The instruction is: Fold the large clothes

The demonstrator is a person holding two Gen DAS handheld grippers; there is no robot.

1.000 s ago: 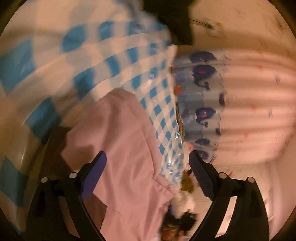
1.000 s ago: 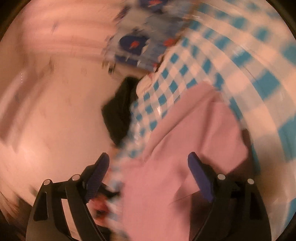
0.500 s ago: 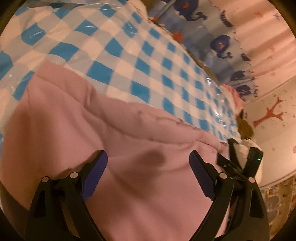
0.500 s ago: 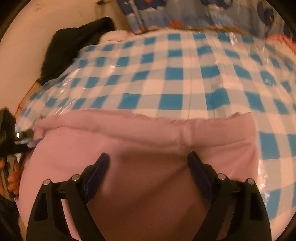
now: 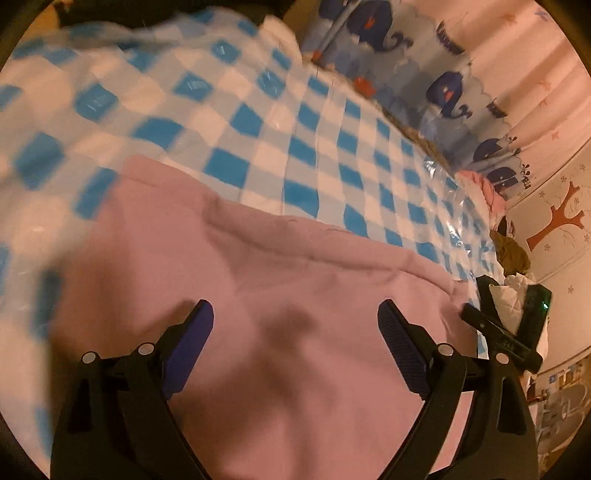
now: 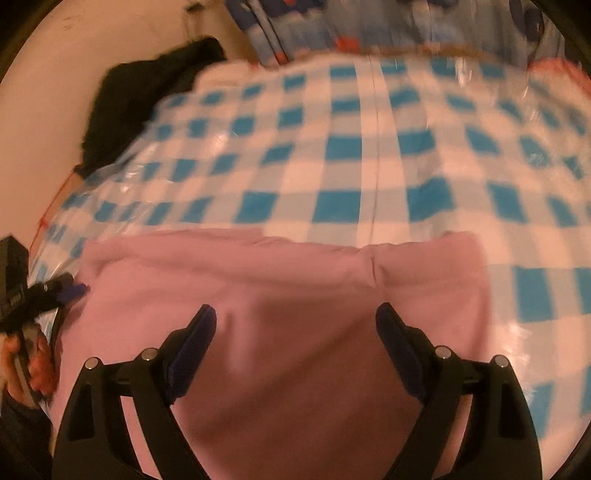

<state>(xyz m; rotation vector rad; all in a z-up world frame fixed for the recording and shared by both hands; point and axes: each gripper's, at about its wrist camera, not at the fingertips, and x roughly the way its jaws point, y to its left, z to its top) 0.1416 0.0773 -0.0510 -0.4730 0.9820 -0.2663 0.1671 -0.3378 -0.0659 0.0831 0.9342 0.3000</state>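
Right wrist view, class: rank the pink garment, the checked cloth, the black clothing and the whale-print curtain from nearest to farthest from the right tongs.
1. Pink garment, directly under the open right tongs.
2. Checked cloth, just beyond the garment's far edge.
3. Black clothing, at the far left corner.
4. Whale-print curtain, along the top, behind the cloth.

Right gripper [image 6: 295, 325] fingers spread wide above pink garment [image 6: 295, 280], lying on blue-checked cover [image 6: 332, 147]; nothing gripped.
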